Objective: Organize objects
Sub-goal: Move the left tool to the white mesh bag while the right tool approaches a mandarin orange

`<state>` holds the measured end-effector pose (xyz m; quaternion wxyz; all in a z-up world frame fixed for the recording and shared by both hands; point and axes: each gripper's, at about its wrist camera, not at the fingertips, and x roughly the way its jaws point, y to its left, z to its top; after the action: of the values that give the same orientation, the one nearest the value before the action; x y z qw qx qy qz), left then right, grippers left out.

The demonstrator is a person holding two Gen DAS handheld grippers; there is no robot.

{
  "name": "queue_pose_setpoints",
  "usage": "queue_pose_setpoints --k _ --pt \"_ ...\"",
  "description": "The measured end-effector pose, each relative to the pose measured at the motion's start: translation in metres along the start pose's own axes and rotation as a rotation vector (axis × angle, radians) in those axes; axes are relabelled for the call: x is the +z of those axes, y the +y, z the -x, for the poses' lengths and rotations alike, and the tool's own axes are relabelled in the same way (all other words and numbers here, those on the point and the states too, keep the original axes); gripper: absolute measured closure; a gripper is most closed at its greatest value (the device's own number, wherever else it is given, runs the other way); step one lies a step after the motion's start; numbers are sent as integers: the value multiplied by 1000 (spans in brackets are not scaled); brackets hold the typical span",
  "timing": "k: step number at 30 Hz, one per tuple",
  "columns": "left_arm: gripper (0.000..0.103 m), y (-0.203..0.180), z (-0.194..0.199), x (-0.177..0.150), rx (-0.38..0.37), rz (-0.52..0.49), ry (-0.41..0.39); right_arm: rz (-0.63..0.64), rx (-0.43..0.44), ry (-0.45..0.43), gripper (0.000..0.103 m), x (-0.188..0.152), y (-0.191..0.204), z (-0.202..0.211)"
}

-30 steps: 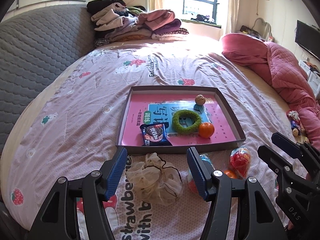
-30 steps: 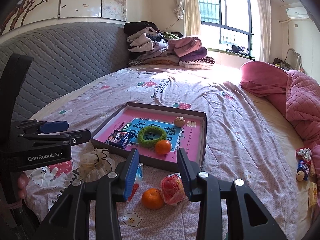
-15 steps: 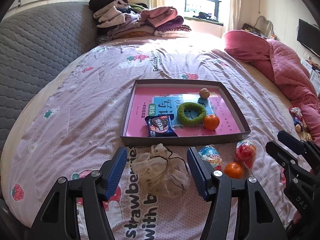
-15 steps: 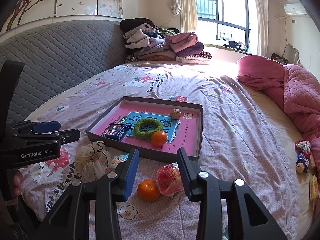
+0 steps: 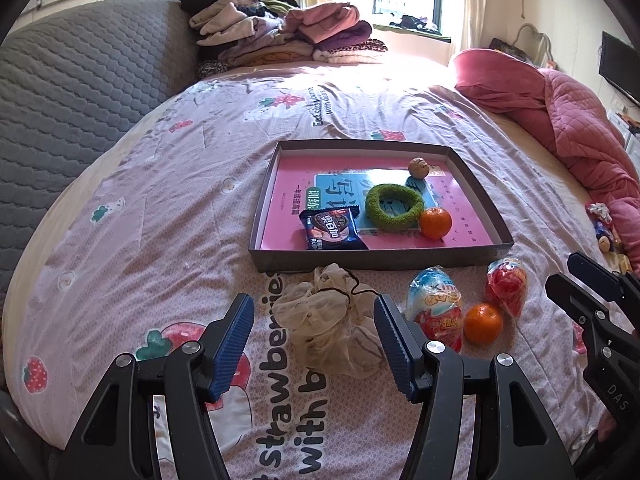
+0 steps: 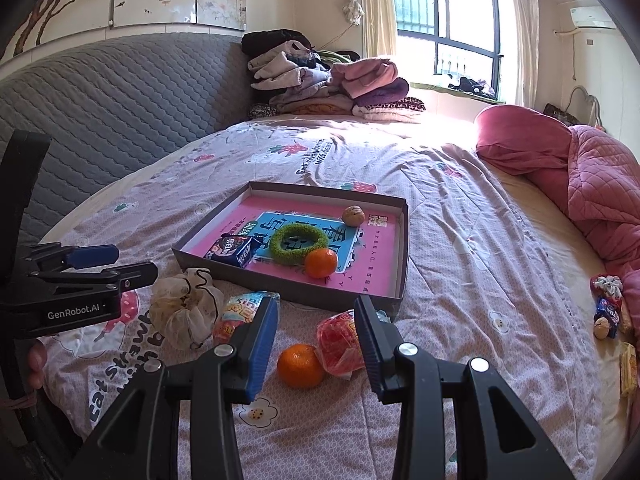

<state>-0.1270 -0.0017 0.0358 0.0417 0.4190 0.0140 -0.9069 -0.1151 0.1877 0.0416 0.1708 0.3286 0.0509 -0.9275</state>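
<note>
Left gripper (image 5: 314, 344), jaws spread, is straddling the cream mesh drawstring pouch (image 5: 330, 326) lying just near of the tray (image 5: 376, 258); soft and light, it is likely best pinched at mid-bulge

1. Right gripper (image 6: 316, 344) is hovering low over the bedspread (image 6: 460, 280), jaws standing apart, gripping nothing.
2. A loose orange (image 6: 300, 366) is lying just below the gap between the jaws; a red snack packet (image 6: 340, 338) is touching it at 2 o'clock.
3. Grey tray (image 6: 404, 256) is sitting at 12 o'clock, holding a green ring (image 6: 298, 242), a second orange (image 6: 321, 263), a walnut (image 6: 353, 215), a dark biscuit packet (image 6: 232, 250).
4. Mesh pouch (image 6: 186, 308) is resting at 9 o'clock, just beside the left gripper (image 6: 116, 264).
</note>
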Motion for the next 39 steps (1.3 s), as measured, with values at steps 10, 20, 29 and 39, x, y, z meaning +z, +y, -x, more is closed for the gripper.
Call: queue_pose_setpoints --k 10,20,29,39 --pt "39 2 -1 -9 7 -7 13 7 8 19 63 -10 8 -1" --pt "39 8 -6 -23 15 -4 32 12 16 55 63 -30 16 -5" --pt "39 11 -5 -34 12 -10 38 8 16 80 63 -41 20 -8" --pt "39 14 -2 -41 9 -12 40 2 16 97 63 -48 22 -7"
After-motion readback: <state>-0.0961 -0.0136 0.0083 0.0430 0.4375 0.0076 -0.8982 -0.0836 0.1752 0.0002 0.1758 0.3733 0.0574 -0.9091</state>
